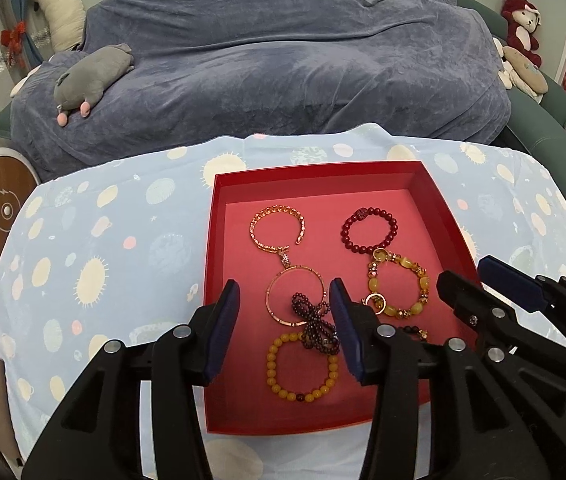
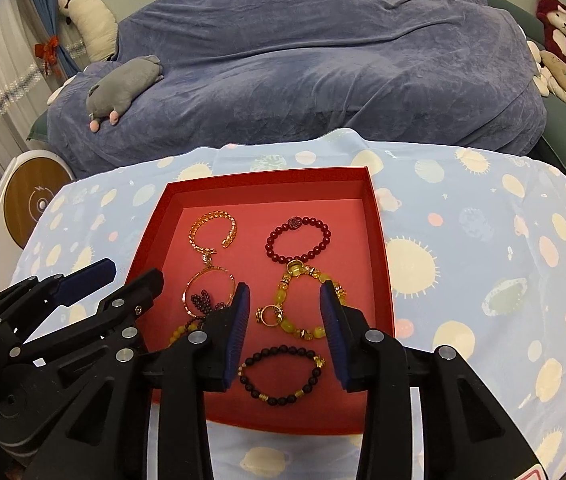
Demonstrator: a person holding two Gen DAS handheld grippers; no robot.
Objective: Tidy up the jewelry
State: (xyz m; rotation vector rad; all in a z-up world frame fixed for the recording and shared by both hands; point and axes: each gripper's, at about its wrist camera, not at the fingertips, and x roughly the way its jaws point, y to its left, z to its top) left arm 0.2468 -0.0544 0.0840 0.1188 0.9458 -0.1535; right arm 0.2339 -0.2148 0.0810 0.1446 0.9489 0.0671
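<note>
Bedroom setting, bed under a blue-grey blanket (image 1: 283, 60) at the back with a grey plush (image 1: 91, 80) lying on it. In front, a table under a light-blue planet-print cloth (image 1: 123, 240). On the cloth sits an open red box (image 1: 219, 280), shallow, walls up.

Jewelry all inside the box, lying flat. Far-left corner: gold chain bracelet (image 1: 279, 228), open-ended. Far-right corner: dark red bead bracelet (image 1: 369, 227). Just nearer than it, touching or almost: yellow-amber charm bracelet (image 1: 399, 284) with a gold ring (image 2: 270, 314) at its left side. Middle left: thin gold bangle (image 1: 295, 296), touching the chain bracelet's clasp. A dark purple bead strand (image 1: 315, 324), bunched and looped, lies over the bangle's near edge and onto the yellow bead bracelet (image 1: 303, 368) near the box's near edge. Near-right part of the box: black bead bracelet (image 2: 281, 376) with gold spacers.

Left gripper (image 1: 285, 320) hovers over the near-left of the box, jaws wide apart, holding nothing, purple strand framed between the pads. Right gripper (image 2: 285, 336) hovers over the near-right of the box, jaws also wide, holding nothing, the black bracelet and the amber bracelet's near part between them. Grippers side by side, close.
</note>
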